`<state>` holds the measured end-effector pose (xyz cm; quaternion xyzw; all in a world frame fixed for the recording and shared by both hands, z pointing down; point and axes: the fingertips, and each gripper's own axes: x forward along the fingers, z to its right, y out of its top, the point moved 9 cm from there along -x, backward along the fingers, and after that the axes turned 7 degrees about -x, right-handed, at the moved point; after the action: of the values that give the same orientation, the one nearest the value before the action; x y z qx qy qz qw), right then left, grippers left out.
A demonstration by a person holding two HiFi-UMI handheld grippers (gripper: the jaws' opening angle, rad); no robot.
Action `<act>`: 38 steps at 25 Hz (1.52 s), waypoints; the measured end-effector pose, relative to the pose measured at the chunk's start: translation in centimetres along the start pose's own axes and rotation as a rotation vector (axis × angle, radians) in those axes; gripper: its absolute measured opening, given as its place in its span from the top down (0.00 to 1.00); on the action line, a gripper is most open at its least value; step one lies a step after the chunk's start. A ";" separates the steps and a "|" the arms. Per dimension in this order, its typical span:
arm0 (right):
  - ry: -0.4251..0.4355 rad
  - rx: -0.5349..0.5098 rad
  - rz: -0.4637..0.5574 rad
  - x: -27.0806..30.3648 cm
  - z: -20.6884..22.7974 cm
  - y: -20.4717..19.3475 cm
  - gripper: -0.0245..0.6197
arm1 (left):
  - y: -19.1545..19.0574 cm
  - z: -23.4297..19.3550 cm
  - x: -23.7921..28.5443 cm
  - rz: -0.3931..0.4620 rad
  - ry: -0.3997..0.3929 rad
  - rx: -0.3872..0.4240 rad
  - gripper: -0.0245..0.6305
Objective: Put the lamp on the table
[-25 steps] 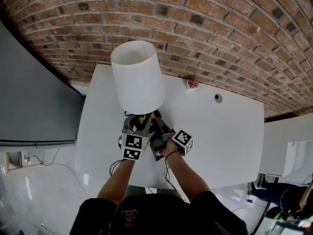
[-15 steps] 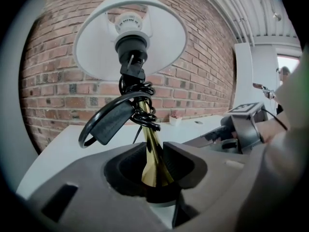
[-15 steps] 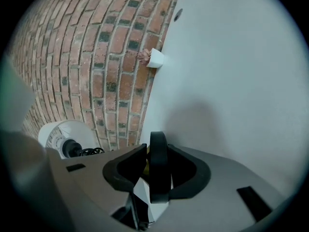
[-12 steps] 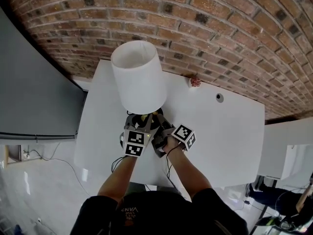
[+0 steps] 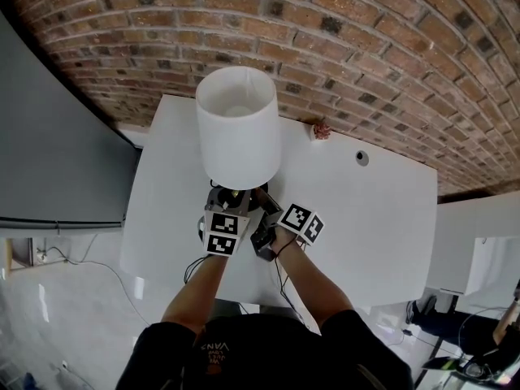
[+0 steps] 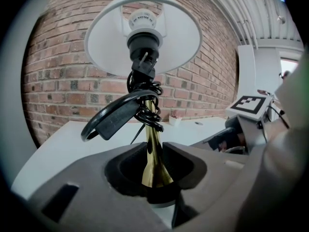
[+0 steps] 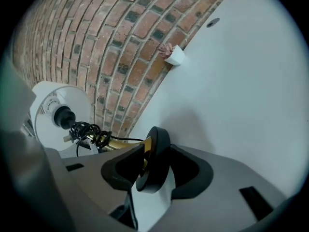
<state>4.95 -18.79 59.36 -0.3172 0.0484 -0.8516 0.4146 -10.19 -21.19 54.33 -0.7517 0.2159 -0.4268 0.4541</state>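
Head view shows the lamp (image 5: 240, 128) standing on the white counter (image 5: 366, 218). The fingers of your left gripper (image 6: 155, 170) are closing around its brass stem (image 6: 153, 144); those of your right gripper (image 7: 157, 172) are opening, its black base (image 7: 157, 146) between them

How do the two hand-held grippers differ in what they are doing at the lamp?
The left hand-held gripper has the brass stem between its jaws; the right hand-held gripper has the black base between its own. The left jaws are closing; the right jaws are opening. Both sit close together under the white shade.
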 end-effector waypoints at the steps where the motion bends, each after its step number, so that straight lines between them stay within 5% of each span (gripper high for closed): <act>1: -0.002 -0.008 -0.005 0.0 0.1 -0.1 0.73 | -0.1 0.0 0.0 -0.002 -0.001 -0.002 0.80; 11: -0.056 -0.041 -0.033 0.0 1.2 -0.6 0.71 | -1.4 0.9 0.0 -0.032 -0.023 0.005 0.80; 23: -0.030 -0.079 -0.001 -0.9 1.7 -1.5 0.74 | -2.6 0.9 -0.3 0.044 -0.036 0.002 0.80; 28: -0.003 -0.044 -0.020 -1.6 1.4 -2.8 0.75 | -2.7 1.0 -0.8 0.053 -0.037 0.024 0.81; 31: 0.017 -0.024 -0.043 -1.7 1.4 -3.7 0.75 | -3.4 0.7 -1.8 0.052 -0.010 0.037 0.91; 38: -0.012 0.051 -0.002 -1.6 1.6 -4.3 0.78 | -5.0 -0.1 -3.5 0.040 0.009 0.015 0.92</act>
<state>3.72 -14.53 61.31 -0.3117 0.0240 -0.8509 0.4221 -12.49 -16.27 57.17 -0.7420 0.2297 -0.4225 0.4670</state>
